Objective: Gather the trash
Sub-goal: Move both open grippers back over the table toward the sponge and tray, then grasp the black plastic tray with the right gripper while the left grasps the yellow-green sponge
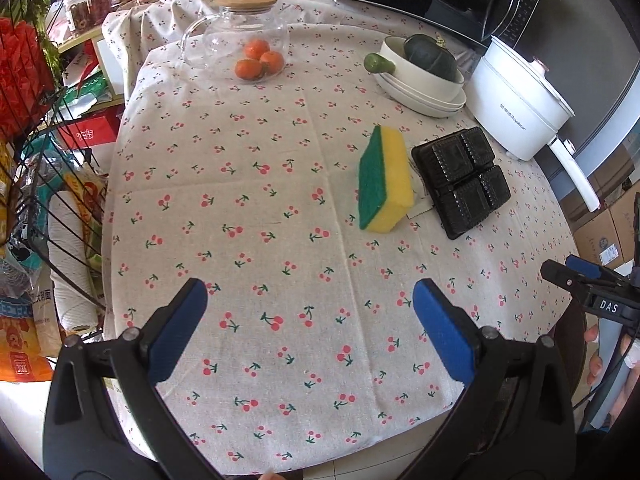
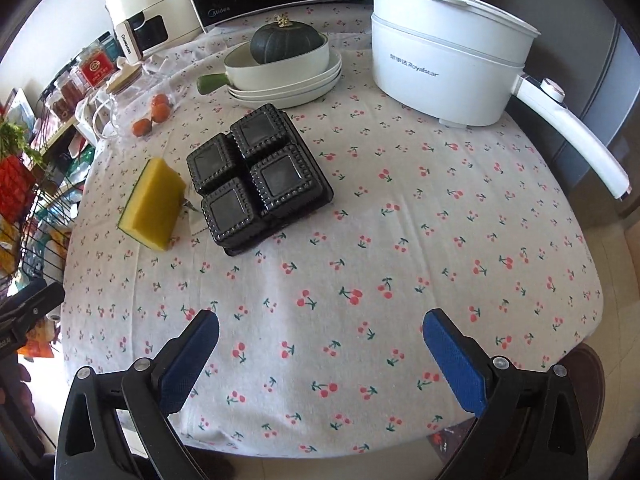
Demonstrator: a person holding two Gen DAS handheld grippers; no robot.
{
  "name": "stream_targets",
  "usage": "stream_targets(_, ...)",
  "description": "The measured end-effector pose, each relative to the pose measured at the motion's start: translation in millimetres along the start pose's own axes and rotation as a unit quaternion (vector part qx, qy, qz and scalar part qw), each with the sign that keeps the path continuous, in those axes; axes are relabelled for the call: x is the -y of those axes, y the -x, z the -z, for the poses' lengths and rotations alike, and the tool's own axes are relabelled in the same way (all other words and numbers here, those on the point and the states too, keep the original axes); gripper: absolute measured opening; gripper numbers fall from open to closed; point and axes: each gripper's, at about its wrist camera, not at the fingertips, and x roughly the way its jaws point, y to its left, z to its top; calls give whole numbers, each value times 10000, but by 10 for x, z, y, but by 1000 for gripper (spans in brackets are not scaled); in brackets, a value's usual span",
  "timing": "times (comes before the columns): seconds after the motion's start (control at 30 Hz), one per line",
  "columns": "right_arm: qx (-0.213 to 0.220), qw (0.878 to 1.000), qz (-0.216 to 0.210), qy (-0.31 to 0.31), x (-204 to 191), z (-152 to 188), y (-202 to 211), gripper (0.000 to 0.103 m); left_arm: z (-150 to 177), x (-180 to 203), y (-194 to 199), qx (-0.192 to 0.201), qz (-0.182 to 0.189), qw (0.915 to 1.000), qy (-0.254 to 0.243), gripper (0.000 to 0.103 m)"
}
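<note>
A black plastic four-cell tray (image 1: 462, 182) (image 2: 260, 178) lies upside down on the cherry-print tablecloth (image 1: 260, 220) (image 2: 380, 240). A yellow and green sponge (image 1: 384, 180) (image 2: 154, 204) stands on edge just left of it, with a scrap of white wrapper (image 1: 420, 200) between them. My left gripper (image 1: 310, 292) is open and empty, above the cloth near the table's front edge. My right gripper (image 2: 320, 322) is open and empty, short of the tray. The right gripper also shows at the right edge of the left wrist view (image 1: 576, 270).
A glass jug (image 1: 240, 40) with oranges (image 1: 258, 60) stands at the back. White stacked dishes hold a dark squash (image 2: 286, 42). A white electric pot (image 2: 444, 56) stands at the back right. A wire rack (image 1: 44, 168) with goods is left of the table.
</note>
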Motion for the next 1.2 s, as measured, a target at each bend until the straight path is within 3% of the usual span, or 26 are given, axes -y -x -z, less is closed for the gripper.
stream_targets(0.13, 83, 9997, -155, -167, -51, -254, -154, 103, -47, -45, -13, 18, -21, 10000, 38, 102)
stream_targets(0.4, 309, 9994, -123, 60, -61, -729, -360, 100, -135, -72, -87, -49, 18, 10000, 75, 102)
stream_targets(0.57, 126, 9987, -488, -44, -49, -809, -576, 85, -174, -78, -149, -85, -37, 9999, 77, 102)
stream_targets(0.83, 39, 9966, -774, -290, -12, -832, -770, 72, -193, -78, -244, -217, -61, 9997, 100, 102)
stream_targets(0.97, 49, 9954, -897, -320, -11, -832, -736, 53, -208, -59, -259, -216, -71, 9997, 93, 102)
stream_targets(1.2, 51, 9949, -913, -423, 118, -722, -487, 49, -204, 26, -285, -281, 118, 9994, 143, 102)
